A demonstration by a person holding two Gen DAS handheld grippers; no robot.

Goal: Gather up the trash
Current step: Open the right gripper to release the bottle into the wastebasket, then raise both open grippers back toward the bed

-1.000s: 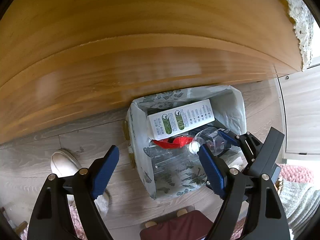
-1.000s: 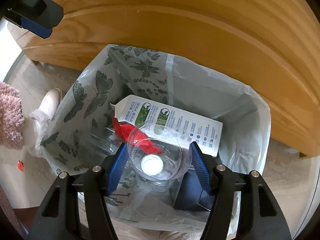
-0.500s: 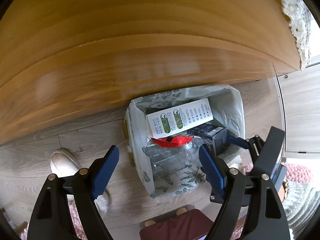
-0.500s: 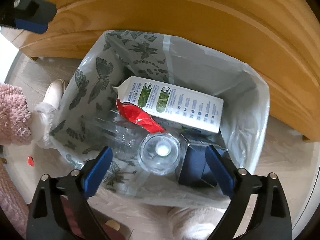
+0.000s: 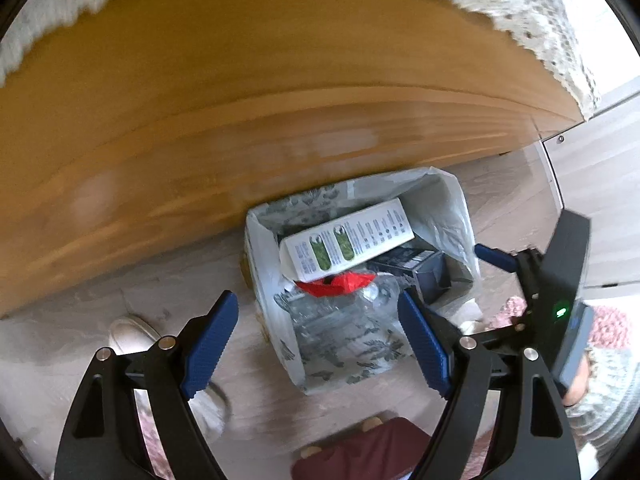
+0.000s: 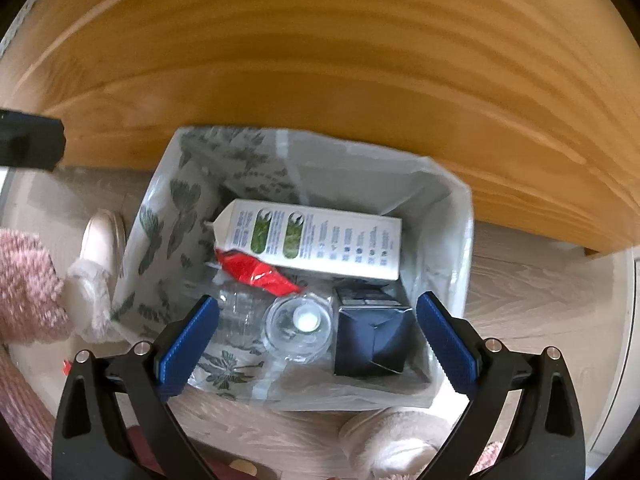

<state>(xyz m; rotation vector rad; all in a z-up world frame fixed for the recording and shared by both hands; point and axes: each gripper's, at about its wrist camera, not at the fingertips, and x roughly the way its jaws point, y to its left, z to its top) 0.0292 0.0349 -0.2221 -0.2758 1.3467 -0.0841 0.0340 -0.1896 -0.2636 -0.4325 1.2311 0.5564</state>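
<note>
The right gripper (image 6: 318,346), jaws wide and empty, has let go of the clear bottle (image 6: 300,326), now lying in the lined bin (image 6: 460,216) beside a carton (image 6: 320,240). The left gripper (image 5: 320,344) hangs empty and spread above; more trash probably waits elsewhere, unseen.

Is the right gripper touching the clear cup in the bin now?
Apart. The right wrist view shows the right gripper wide open above the bin, with the clear cup lying inside, clear of both fingers.

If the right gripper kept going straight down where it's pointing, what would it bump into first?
Probably the clear plastic bottle lying in the lined trash bin. It sits right between the open right gripper fingers, though depth is hard to judge.
</note>
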